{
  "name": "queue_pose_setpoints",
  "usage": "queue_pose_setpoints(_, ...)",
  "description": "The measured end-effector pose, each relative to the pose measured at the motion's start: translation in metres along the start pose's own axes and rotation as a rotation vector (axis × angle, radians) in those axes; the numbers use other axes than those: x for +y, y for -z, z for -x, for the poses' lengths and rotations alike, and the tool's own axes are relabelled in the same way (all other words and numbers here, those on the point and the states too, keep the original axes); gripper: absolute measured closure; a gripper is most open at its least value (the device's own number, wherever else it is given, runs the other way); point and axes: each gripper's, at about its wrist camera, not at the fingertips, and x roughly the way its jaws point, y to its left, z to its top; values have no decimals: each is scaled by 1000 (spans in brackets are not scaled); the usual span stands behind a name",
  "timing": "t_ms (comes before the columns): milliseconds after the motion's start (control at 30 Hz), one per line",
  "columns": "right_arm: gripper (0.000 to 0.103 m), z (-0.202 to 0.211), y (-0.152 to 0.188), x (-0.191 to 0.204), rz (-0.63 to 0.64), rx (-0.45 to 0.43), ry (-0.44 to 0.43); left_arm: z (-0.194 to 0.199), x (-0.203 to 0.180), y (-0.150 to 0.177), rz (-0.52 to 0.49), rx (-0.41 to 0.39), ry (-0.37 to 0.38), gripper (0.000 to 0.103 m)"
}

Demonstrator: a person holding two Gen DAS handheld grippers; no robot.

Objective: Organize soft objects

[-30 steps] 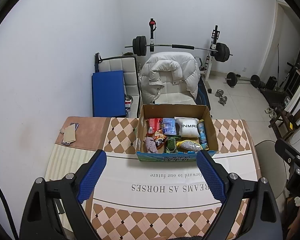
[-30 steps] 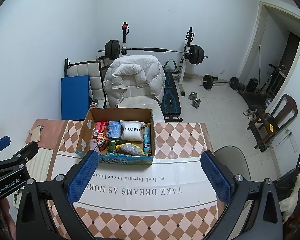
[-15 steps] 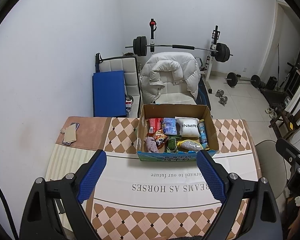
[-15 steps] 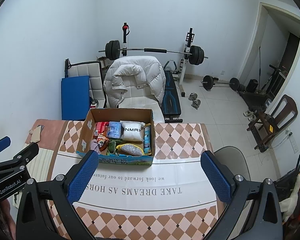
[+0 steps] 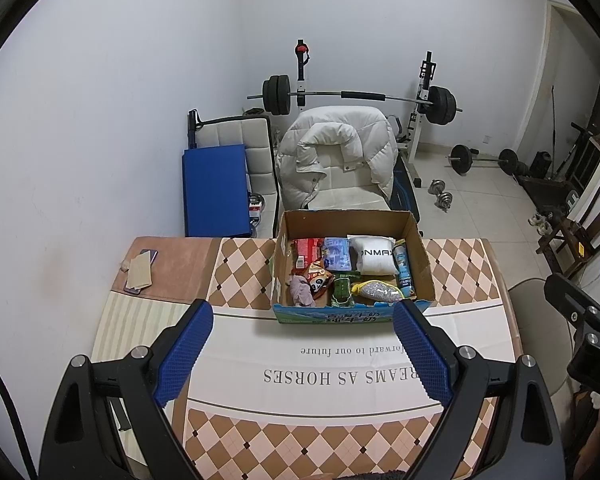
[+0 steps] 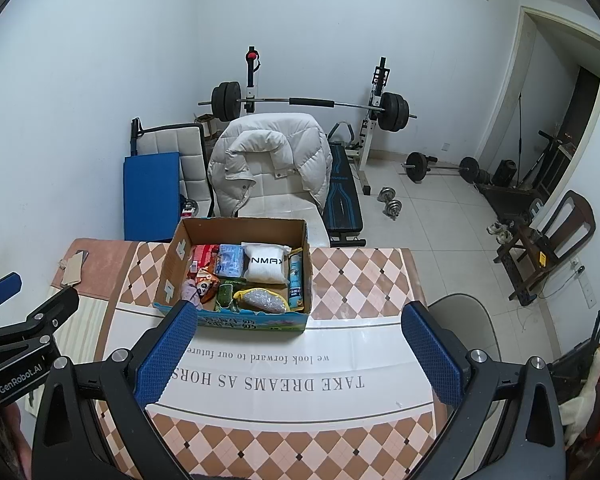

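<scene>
Left wrist view: left gripper (image 5: pixel 302 322) spread wide, empty | right gripper (image 6: pixel 298 322) spread wide, empty | cardboard box (image 5: pixel 422 258) of soft items sat on table (image 5: pixel 460 264).

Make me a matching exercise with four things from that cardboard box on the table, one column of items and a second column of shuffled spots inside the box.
Items:
1. white pillow pack
2. blue tube
3. purple cloth
4. glittery yellow pouch

Spots in the cardboard box:
A. near left corner
B. along the right wall
C. back, right of centre
D. front, right of centre

Pairs: 1-C, 2-B, 3-A, 4-D
</scene>
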Motion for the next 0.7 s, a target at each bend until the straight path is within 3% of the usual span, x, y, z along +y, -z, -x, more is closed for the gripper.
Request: queue_pose_setpoints(700, 0, 2, 0, 0, 8, 5, -9, 0, -3, -2, -19, 0, 11, 11)
